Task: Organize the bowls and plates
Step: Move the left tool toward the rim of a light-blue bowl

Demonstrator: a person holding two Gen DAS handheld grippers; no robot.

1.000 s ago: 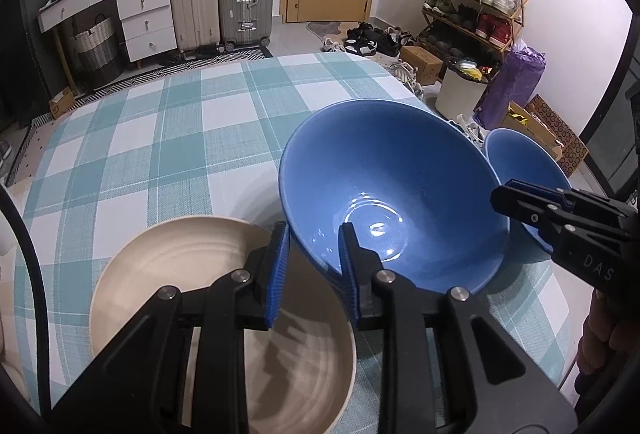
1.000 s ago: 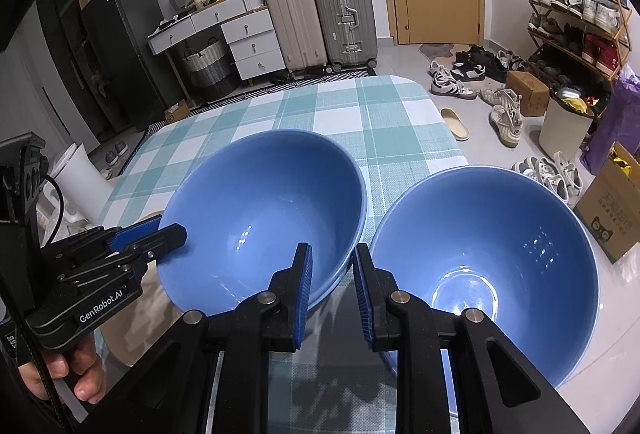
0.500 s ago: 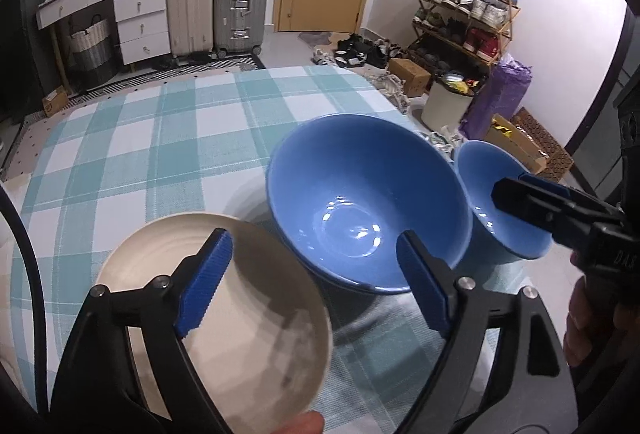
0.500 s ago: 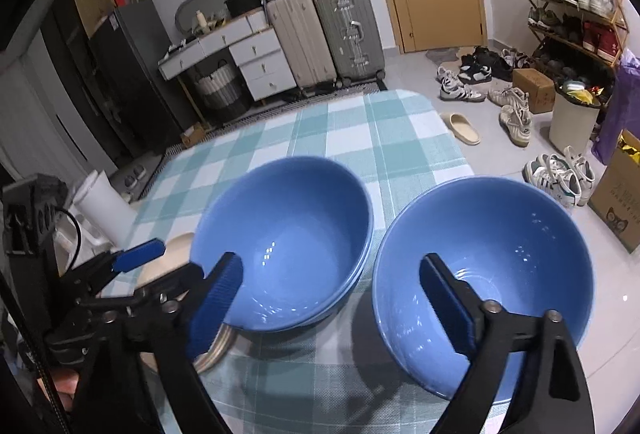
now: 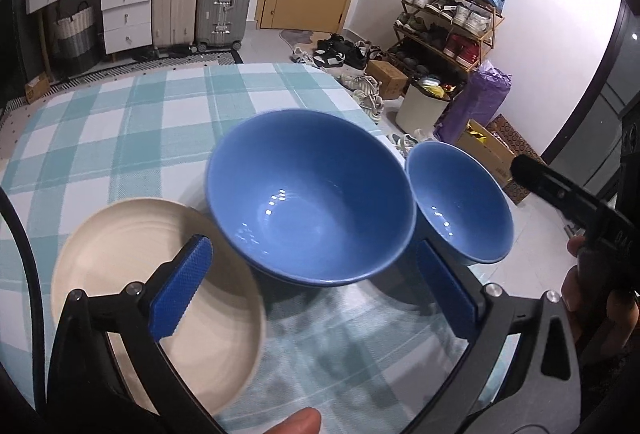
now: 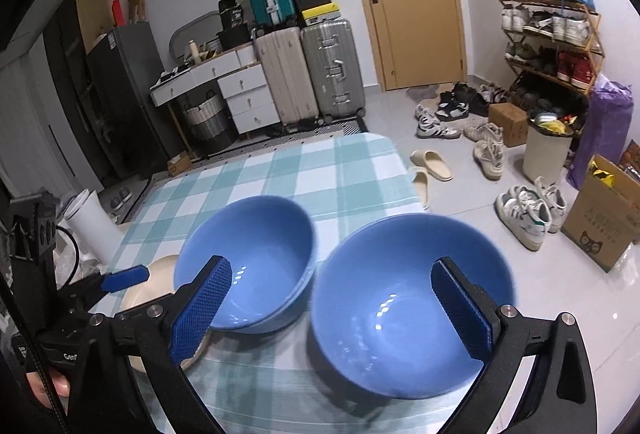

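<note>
Left wrist view, left to right: the cream plate (image 5: pixel 132 274) lies at lower left on the checked bench (image 5: pixel 120 122). The stacked blue bowls (image 5: pixel 308 194) sit at centre, overlapping the plate's right edge. The single blue bowl (image 5: pixel 460 202) stands at right, touching or just beside the stack.

All containers appear empty.

The left gripper (image 5: pixel 312 294) has its jaws opening, with nothing pressed between them. The right gripper (image 6: pixel 332 310) is likewise opening — the single bowl shows in its gap, not gripped.

Risks, as judged:
- The single bowl stands near the bench's right edge — a sideways nudge could send it to the floor.
- A pad catching a rim could tip the stack onto the plate.
</note>
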